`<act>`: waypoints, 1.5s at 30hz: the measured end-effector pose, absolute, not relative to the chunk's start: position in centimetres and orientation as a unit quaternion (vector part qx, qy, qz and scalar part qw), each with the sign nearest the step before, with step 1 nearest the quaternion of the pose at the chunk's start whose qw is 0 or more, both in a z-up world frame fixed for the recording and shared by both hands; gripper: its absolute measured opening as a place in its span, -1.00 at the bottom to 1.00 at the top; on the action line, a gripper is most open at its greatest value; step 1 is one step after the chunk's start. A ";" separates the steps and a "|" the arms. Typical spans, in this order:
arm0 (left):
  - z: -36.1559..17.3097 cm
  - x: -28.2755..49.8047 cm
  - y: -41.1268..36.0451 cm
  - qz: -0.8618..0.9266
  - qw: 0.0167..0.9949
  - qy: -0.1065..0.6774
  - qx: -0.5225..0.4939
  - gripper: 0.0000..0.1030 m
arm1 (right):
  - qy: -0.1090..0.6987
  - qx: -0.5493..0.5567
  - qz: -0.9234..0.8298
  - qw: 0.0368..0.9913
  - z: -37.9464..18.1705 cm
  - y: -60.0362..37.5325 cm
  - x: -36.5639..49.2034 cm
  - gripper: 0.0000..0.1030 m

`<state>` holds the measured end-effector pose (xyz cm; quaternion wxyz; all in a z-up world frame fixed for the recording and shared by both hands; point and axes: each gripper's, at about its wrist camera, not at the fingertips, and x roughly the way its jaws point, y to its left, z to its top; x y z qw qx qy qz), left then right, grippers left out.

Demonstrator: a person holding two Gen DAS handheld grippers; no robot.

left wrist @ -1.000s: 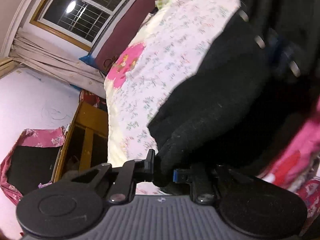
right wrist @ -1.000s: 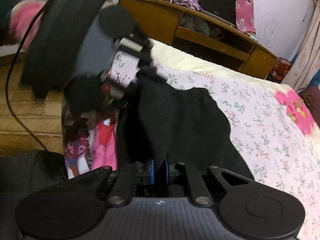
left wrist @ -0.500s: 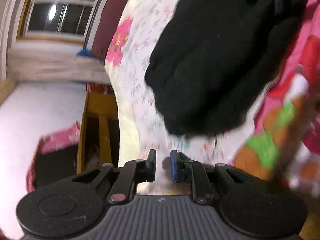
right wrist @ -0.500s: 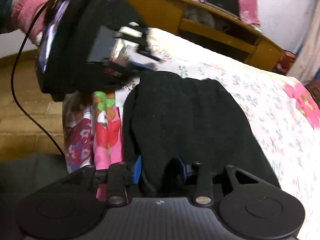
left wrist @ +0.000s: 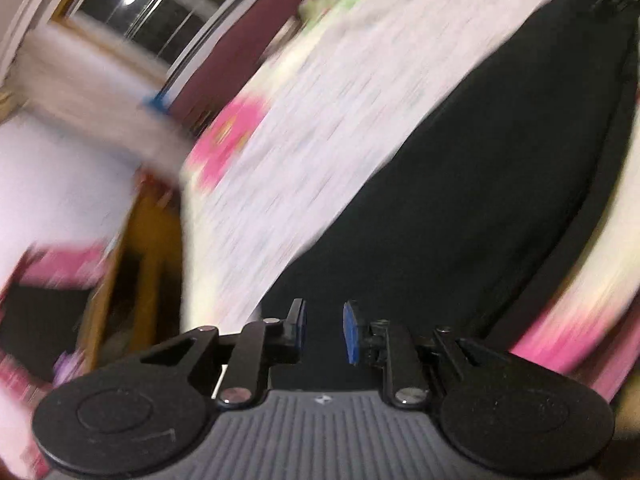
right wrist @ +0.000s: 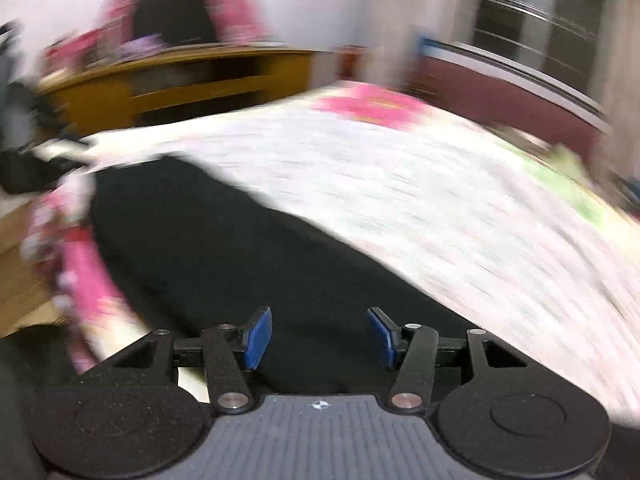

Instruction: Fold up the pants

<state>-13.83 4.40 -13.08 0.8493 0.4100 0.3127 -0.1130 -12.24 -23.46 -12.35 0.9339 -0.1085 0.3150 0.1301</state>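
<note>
Left wrist view: both tools [left wrist: 323, 330] [right wrist: 319, 338] tilted down over black pants [left wrist: 460, 200], jaws just parted, empty.

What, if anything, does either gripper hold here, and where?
Nothing. The left gripper and right gripper both stand open, jaws just opening, over the black fabric pants lying on the floral bedsheet.

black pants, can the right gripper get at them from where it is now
Probably yes: the right gripper stands open just over the black pants lying on the floral bedspread, nothing between them, though the picture is blurred.
</note>
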 end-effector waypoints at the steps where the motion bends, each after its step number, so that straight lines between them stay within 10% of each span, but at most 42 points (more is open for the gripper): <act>1: -13.1 -13.3 1.9 -0.145 0.853 0.308 0.396 -0.38 | 0.317 -0.091 0.095 0.939 -12.4 -26.1 -12.7 -0.06; 16: -16.7 -7.9 -26.8 -0.443 0.782 0.258 0.354 -0.37 | 0.353 0.053 -0.095 0.929 -14.2 -53.2 -13.5 0.32; 20: -17.0 -6.7 -27.9 -0.455 0.768 0.273 0.359 -0.37 | 0.398 0.134 -0.055 0.906 -16.6 -55.0 -11.0 0.21; 24: -16.9 -5.6 -28.2 -0.455 0.764 0.290 0.355 -0.35 | 0.410 0.214 0.006 0.887 -15.1 -54.2 -11.6 -0.84; 37: -19.0 -5.8 -28.8 -0.427 0.778 0.294 0.356 -0.28 | 0.328 -0.012 0.068 0.942 -12.0 -49.0 -6.0 -0.91; 45: -19.2 -7.0 -28.7 -0.413 0.777 0.283 0.383 -0.27 | 0.372 0.090 -0.006 0.924 -14.4 -57.1 -8.6 0.48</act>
